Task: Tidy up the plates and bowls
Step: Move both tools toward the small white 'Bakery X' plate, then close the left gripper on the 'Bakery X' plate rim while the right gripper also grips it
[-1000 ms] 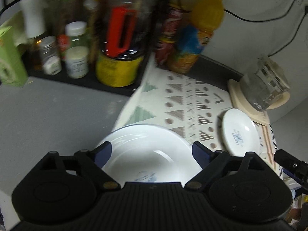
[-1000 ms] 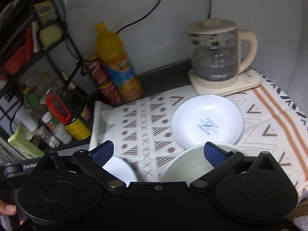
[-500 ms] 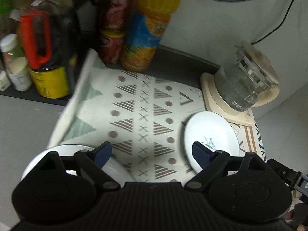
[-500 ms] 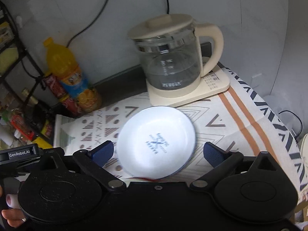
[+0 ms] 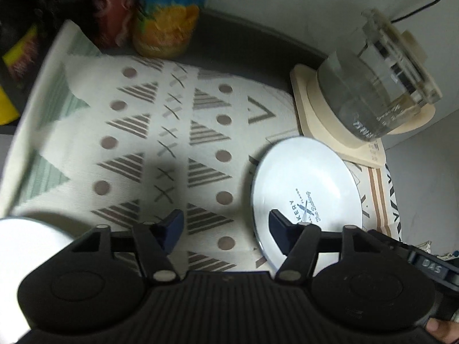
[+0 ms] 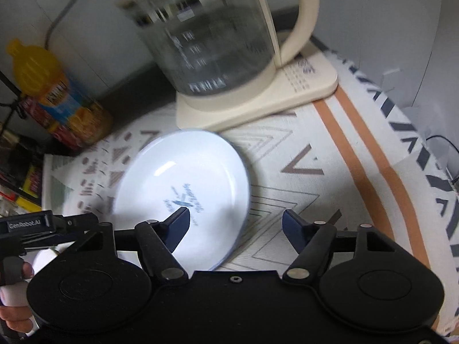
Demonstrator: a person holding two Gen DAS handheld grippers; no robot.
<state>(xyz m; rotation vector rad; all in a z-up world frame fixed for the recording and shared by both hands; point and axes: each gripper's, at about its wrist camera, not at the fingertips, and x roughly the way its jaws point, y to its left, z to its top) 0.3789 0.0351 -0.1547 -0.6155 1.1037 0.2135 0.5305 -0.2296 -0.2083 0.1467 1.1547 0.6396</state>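
L gripper (image 5: 223, 229): jaws spread wide, nothing between them, over the patterned cloth (image 5: 160, 149). White plate (image 5: 308, 192) w/ blue print in the middle lies flat on the cloth just right of it; the right fingertip (image 5: 279, 228) overlaps the plate's near-left rim in view, can't tell if touching. A white dish (image 5: 17, 246) sits at the far left edge behind the left finger, mostly cut off. Glass kettle (image 5: 375, 91) on its cream base is ahead-right, past the plate. Juice bottle (image 5: 166, 20) & a red can (image 5: 110, 17) ahead-left at the cloth's back edge.

R gripper (image 6: 236, 225): jaws also spread, empty. Same plate (image 6: 183, 192) is ahead-left of it on the cloth (image 6: 330, 177); left fingertip (image 6: 179, 226) sits over the plate's centre print, right finger over bare cloth beyond the rim. Kettle (image 6: 212, 34) straight ahead, close behind the plate, blurred. Bottle (image 6: 57, 91) far left. A hand (image 6: 14, 295) shows at the lower left edge.
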